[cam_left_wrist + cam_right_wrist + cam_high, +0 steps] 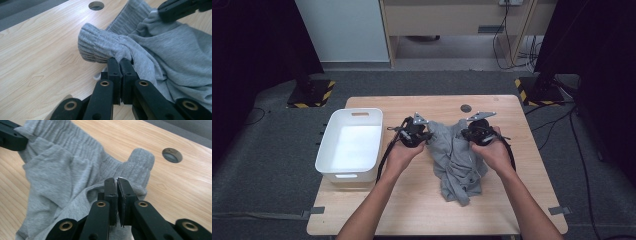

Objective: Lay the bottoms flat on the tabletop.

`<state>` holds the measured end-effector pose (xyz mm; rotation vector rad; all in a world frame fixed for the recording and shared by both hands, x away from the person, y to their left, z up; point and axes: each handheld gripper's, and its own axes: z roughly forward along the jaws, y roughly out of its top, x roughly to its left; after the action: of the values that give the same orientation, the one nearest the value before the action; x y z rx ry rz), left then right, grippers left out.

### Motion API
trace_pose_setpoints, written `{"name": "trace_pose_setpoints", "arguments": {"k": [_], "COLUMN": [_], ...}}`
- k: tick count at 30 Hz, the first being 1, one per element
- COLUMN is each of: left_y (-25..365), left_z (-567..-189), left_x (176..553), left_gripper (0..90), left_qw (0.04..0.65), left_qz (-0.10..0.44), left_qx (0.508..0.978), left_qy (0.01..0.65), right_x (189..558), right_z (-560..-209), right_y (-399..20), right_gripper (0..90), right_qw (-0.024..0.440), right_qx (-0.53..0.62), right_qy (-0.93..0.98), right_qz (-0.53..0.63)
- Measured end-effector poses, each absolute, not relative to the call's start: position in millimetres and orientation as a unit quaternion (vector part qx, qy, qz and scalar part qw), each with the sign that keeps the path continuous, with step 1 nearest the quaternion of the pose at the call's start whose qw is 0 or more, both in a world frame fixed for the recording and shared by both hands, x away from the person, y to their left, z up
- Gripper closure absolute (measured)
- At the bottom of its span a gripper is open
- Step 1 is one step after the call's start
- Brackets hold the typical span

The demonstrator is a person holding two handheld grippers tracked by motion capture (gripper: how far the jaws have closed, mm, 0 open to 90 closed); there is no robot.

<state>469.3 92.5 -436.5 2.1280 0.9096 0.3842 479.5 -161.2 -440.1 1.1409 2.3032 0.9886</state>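
The high view is dimly lit and soft in detail: the dark curtained corners are nearly lost in black, while the light wooden bench (512, 200) is lit evenly from above. The inside of the white plastic rectangular tub (349, 145) is washed out by glare. In both gripper views the light is brighter; a pale sheen is seen on the wood, the crumpled grey knitted garment (175, 57) is sharp, and the nearest black parts are slightly blurred.

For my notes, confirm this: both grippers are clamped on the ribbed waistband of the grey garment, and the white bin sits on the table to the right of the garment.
Not quite. The white bin sits to the left of the grey garment, as the high view shows. The rest holds: the left gripper and right gripper are both clamped on its ribbed waistband, on the table.
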Motion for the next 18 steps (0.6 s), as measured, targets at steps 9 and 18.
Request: {"name": "trace_pose_setpoints", "arguments": {"k": [9, 18], "left_y": [114.8, 109.8], "left_z": [-427.6, -420.4], "left_x": [471.4, 471.2], "left_gripper": [88.6, 88.6], "left_qw": [0.393, 0.385], "left_qz": [0.16, 0.166], "left_qx": [0.825, 0.83], "left_qy": [0.373, 0.368], "right_x": [478.0, 479.9], "right_z": [-423.4, -416.1], "right_y": [-170.0, -182.8], "right_gripper": [87.3, 87.3], "right_qw": [0.208, 0.225], "right_qx": [0.406, 0.409], "right_qy": [0.816, 0.816], "right_qz": [0.356, 0.341]}}
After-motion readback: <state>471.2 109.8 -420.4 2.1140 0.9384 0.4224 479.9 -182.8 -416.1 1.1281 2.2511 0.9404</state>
